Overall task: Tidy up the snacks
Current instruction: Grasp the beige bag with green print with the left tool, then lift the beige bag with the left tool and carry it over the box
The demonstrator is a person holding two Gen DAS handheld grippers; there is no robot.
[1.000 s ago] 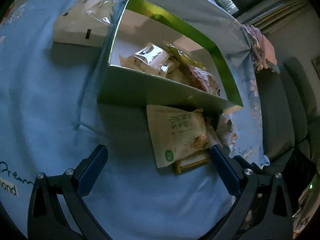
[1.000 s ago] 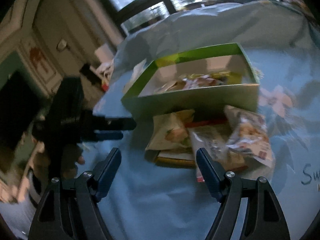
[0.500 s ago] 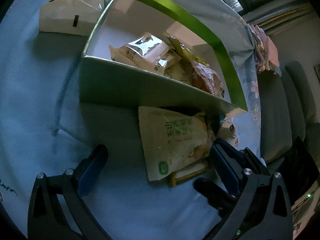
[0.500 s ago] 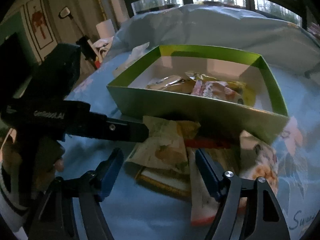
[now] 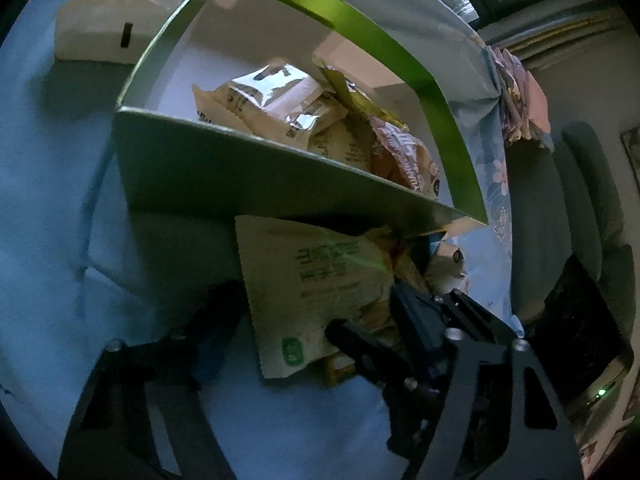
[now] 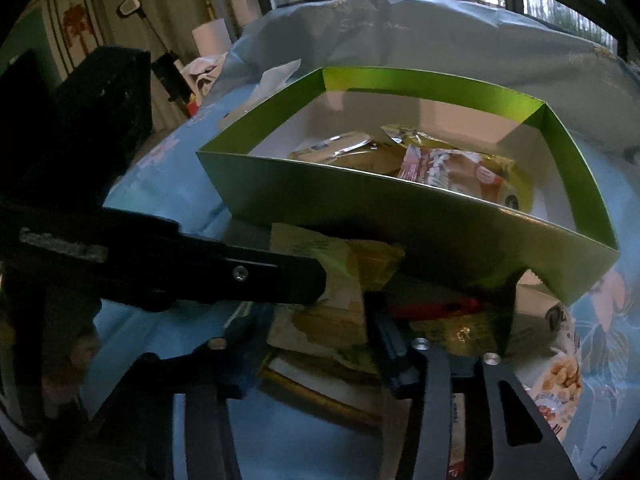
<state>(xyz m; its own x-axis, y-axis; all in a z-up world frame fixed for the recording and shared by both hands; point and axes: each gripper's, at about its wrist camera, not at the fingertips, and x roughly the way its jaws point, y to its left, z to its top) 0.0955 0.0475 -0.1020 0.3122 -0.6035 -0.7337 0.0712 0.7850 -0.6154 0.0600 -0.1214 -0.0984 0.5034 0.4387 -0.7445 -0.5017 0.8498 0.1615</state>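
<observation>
- A green box [image 5: 256, 176] with a white inside stands on the light blue cloth [image 5: 48, 208] that covers the worktop; several snack packets [image 5: 280, 100] lie piled in it, among them a pink-and-orange one [image 6: 448, 168] at the near right.
- Just in front of the box's near wall lies a loose heap of snacks, with a pale packet printed in green [image 5: 320, 284] on top, its upper edge touching the box.
- Under that packet sits a flat yellow-edged pack [image 6: 320, 388], and to the right lies a nut packet [image 6: 560, 376]; a red strip [image 6: 436, 306] shows between them.
- The left gripper [image 5: 308, 320] has its jaws spread wide, one on each side of the pale packet, without clamping it.
- The right gripper [image 6: 312, 332] also has its jaws apart, straddling the same heap from the other side; whether they touch any packet cannot be told.
- A white tissue box [image 5: 96, 32] stands beyond the green box, close to its far left corner.
</observation>
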